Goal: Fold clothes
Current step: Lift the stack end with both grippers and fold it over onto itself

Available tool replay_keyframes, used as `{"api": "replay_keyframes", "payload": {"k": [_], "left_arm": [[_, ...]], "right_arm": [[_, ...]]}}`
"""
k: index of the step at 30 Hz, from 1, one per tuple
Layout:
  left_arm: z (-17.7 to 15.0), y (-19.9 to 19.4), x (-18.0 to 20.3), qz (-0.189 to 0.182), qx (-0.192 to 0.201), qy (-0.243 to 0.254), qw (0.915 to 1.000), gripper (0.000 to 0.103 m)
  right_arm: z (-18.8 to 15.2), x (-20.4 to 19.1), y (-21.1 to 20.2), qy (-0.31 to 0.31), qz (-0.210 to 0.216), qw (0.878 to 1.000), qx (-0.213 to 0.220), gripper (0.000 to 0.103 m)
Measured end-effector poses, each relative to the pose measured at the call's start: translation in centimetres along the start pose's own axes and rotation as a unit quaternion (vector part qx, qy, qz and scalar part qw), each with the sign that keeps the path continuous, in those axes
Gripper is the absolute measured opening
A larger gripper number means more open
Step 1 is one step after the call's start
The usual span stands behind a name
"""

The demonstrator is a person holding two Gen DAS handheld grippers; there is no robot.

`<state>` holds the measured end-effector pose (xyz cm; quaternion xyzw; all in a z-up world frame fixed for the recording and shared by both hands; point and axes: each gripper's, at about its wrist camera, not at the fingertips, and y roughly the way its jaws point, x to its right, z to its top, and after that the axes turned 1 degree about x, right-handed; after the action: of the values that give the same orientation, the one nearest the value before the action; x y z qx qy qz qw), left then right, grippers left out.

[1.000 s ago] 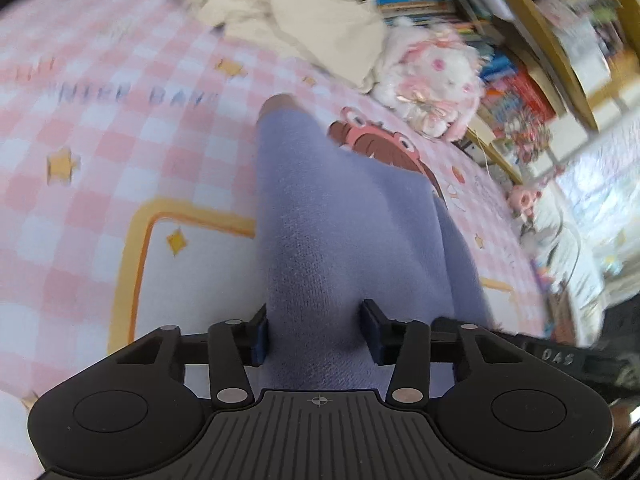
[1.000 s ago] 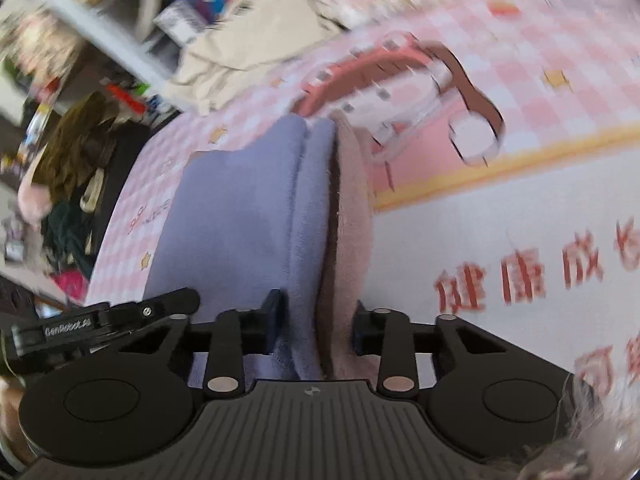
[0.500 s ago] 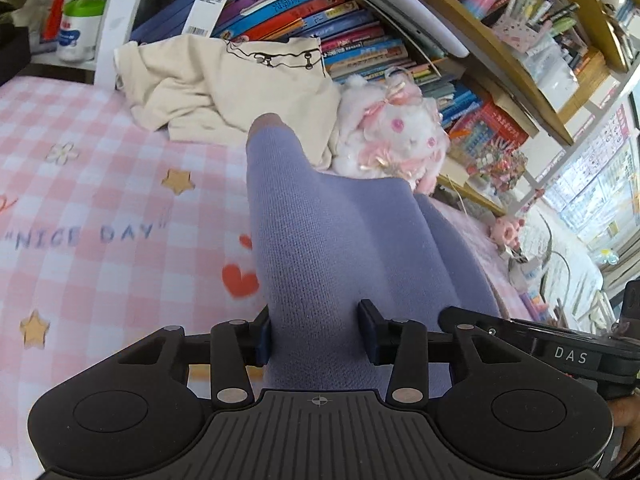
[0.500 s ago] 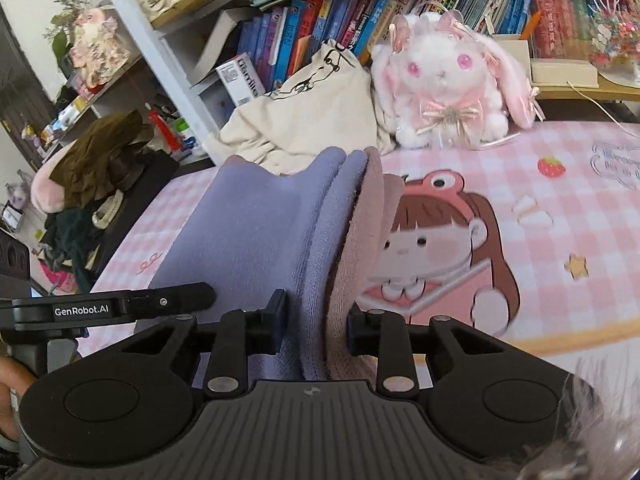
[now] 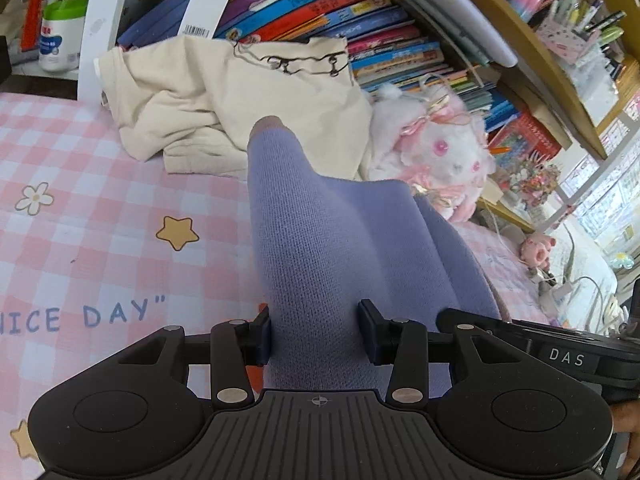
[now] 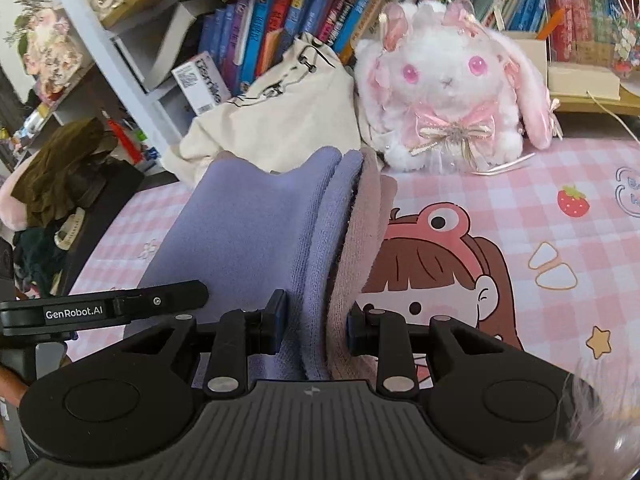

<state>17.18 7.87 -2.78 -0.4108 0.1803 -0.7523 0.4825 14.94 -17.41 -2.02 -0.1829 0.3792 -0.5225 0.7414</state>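
A folded lavender knit garment (image 5: 320, 248) with a mauve-pink inner layer is lifted above the pink checked bedsheet (image 5: 80, 208). My left gripper (image 5: 314, 330) is shut on one thick fold of it. In the right wrist view my right gripper (image 6: 314, 322) is shut on the stacked edges of the same lavender garment (image 6: 248, 232), its mauve layer on the right side. The cloth stretches between the two grippers, which stand side by side. Each gripper's body shows at the edge of the other's view.
A crumpled cream garment (image 5: 224, 92) lies against a bookshelf (image 5: 320, 12) at the bed's far side. A white and pink plush rabbit (image 6: 448, 92) sits beside it. Dark clothes (image 6: 60, 168) pile up at the left past the bed's edge.
Both grippers have carried the lavender garment across the sheet toward the bookshelf and a little upward. The cream garment and plush rabbit now look closer. The grips are unchanged.
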Motion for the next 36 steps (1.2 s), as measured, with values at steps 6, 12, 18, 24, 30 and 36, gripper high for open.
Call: {"api": "replay_keyframes", "payload": {"k": [6, 12, 18, 24, 30, 36], "left_arm": [[0.3, 1.9, -1.3, 0.01, -0.019, -0.019, 0.9996, 0.041], [0.8, 2.6, -2.3, 0.013, -0.016, -0.038, 0.9991, 0.044], [1.3, 2.8, -2.4, 0.037, -0.014, -0.034, 0.9986, 0.052], [0.5, -0.4, -1.1, 0.075, 0.039, 0.01, 0.9964, 0.066], [-2.6, -3.7, 0.8, 0.097, 0.071, 0.033, 0.9922, 0.08], [-6.9, -6.2, 3.0, 0.143, 0.096, 0.018, 0.9849, 0.085]], "right_arm": [[0.1, 0.5, 2.2, 0.019, -0.012, 1.0, -0.021, 0.027], [0.5, 0.9, 3.5, 0.039, -0.017, 0.999, -0.026, 0.029], [0.4, 1.0, 4.0, 0.063, -0.027, 0.997, -0.036, 0.051], [0.3, 0.7, 1.8, 0.049, -0.039, 0.998, -0.022, 0.072], [-2.0, -0.9, -2.3, -0.016, -0.064, 0.998, 0.018, 0.08], [-5.4, -1.8, -5.1, -0.065, -0.098, 0.993, 0.033, 0.085]]}}
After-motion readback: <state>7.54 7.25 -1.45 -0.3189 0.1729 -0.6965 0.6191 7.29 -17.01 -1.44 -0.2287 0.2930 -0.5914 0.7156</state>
